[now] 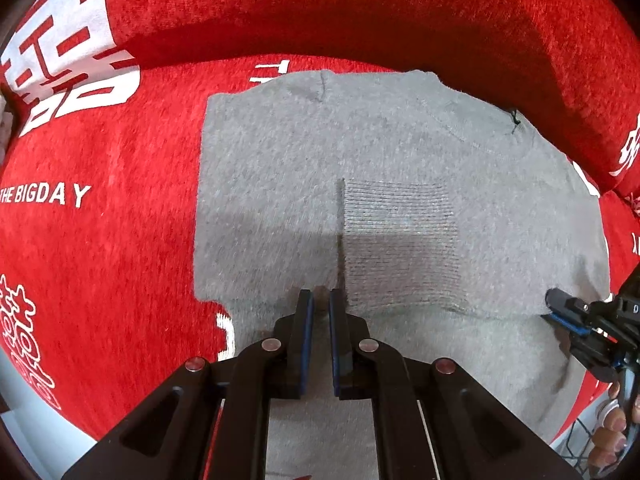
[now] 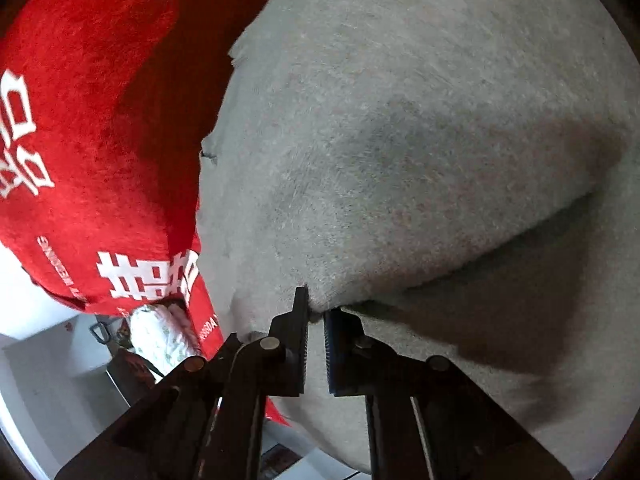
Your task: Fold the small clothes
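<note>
A small grey knit garment (image 1: 384, 208) lies spread on a red sofa seat, with a ribbed patch (image 1: 400, 248) near its middle. My left gripper (image 1: 321, 300) is shut on the folded grey edge just left of the patch. My right gripper (image 2: 316, 308) is shut on the same fold's edge of the garment (image 2: 400, 160), which fills its view. The right gripper also shows at the right edge of the left wrist view (image 1: 560, 304), pinching the fold line.
The sofa cover (image 1: 100, 200) is red with white lettering, and its backrest (image 1: 360, 12) rises just behind the garment. In the right wrist view a white floor (image 2: 48, 360) and a rolled white cloth (image 2: 160, 336) show below the seat edge.
</note>
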{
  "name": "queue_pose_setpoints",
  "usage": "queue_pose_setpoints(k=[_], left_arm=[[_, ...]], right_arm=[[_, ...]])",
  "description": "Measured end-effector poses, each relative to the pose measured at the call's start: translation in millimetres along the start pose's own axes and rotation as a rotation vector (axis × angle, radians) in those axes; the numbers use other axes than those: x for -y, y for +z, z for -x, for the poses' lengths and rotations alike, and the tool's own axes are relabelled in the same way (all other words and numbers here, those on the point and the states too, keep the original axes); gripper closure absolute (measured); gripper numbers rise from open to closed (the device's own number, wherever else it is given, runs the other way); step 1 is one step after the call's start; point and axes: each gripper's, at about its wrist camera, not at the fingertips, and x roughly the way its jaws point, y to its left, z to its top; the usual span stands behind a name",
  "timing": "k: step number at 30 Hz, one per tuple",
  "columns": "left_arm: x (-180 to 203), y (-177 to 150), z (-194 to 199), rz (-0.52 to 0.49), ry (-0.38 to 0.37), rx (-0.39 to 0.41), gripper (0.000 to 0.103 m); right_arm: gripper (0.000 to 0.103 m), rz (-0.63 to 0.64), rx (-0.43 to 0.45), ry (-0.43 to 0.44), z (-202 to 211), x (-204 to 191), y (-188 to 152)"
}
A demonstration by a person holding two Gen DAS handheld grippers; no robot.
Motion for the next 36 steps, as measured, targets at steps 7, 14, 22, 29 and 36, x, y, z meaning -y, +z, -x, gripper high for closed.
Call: queue_pose_setpoints(k=[7,14,22,29,36], left_arm=[[-3.6,-2.0,-2.7,0.014,-0.025,-0.016,0.094],[-1.6,-1.4,6.1,-0.001,0.089,0.008,0.001],[5.5,1.5,7.7,0.004,0.081,0.011,0.001],[25.3,-2.7,10.1,-0.028,0.083,0.004,0.001],[30.4,-0.6,9.8,-0.016,0.064,0.009,0.001]], right_arm=[[0.091,0.111,-0.023,-0.038,4.8,-12.8,-6.2],[0.083,0.218,-0.013,-0.114,25.9,-17.9,-13.9],[0.045,0.258,0.024,-0.15,44.5,-15.8,-14.9],[0.029,0.311,0.045,-0.203,54.0,-20.3,-13.8],[0.029,0.288,0.067,-0.222,64.5,-12.4,-3.0]])
